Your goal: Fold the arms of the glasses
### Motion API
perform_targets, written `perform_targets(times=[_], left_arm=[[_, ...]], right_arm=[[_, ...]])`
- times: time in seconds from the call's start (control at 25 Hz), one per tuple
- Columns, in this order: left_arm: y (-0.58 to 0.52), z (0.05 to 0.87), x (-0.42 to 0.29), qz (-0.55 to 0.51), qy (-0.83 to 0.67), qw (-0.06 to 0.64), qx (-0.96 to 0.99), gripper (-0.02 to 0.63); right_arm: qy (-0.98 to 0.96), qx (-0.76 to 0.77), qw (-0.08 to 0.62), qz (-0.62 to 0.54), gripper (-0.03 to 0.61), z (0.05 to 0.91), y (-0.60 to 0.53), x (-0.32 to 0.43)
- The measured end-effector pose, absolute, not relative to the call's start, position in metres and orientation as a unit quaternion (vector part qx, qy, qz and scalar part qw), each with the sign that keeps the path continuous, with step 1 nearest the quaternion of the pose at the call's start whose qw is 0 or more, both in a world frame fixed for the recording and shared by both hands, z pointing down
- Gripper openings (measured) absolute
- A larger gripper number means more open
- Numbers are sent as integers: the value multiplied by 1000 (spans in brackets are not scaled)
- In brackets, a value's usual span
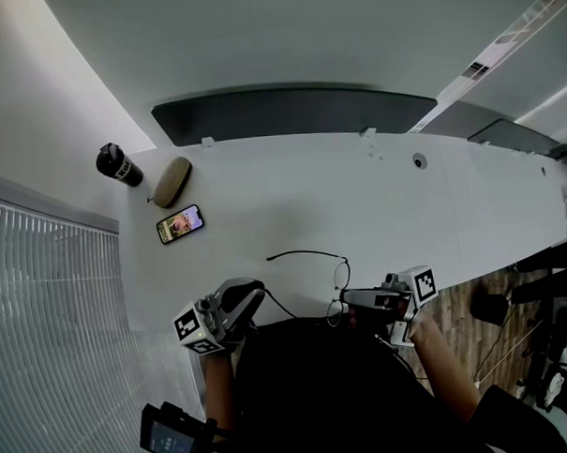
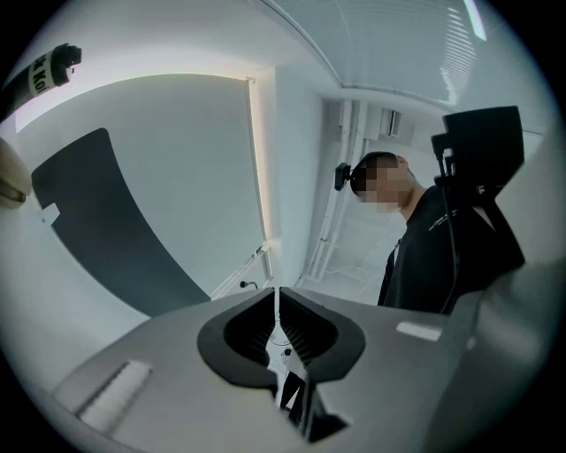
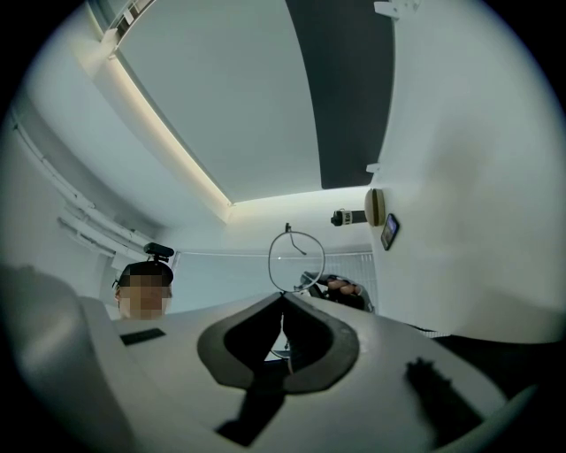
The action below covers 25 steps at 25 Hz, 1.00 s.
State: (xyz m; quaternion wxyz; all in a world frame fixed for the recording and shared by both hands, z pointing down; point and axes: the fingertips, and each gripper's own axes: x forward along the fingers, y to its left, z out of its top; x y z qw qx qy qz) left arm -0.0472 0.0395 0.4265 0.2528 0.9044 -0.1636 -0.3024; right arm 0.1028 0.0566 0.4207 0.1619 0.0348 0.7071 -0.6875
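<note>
Glasses (image 1: 341,276) at near edge of white worktop (image 1: 357,199), just in front of the person's dark torso, held btwn both tongs.

Right tongs (image 1: 347,297): closed on the frame at the lens end. In right gripper view, tips pressed together w/ one wire-rimmed lens standing up straight out of them.

Left tongs (image 1: 260,291): closed all the way, only a hairline slit btwn pads in left gripper view. In head view, thin near arm of glasses runs from the lens end down-left to these tips and looks pinched there at its end. Wire too fine to make out clearly in left gripper view.

Far arm folded out, sweeping left over the worktop in a shallow curve, free end clear of both tongs. Neither arm folded in yet.

Back left on worktop, well apart from glasses: phone (image 1: 180,224) w/ lit screen, tan oval case (image 1: 172,182) just beyond it, black bottle (image 1: 119,165) near the corner. Long dark panel (image 1: 293,112) along the far edge.
</note>
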Motion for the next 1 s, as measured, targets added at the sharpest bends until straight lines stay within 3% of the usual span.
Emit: perform_targets(times=[1.0], left_arm=[[25, 442, -41, -250, -250, 230, 907, 15]], right_arm=[[714, 40, 156, -681, 11, 417, 58, 85]])
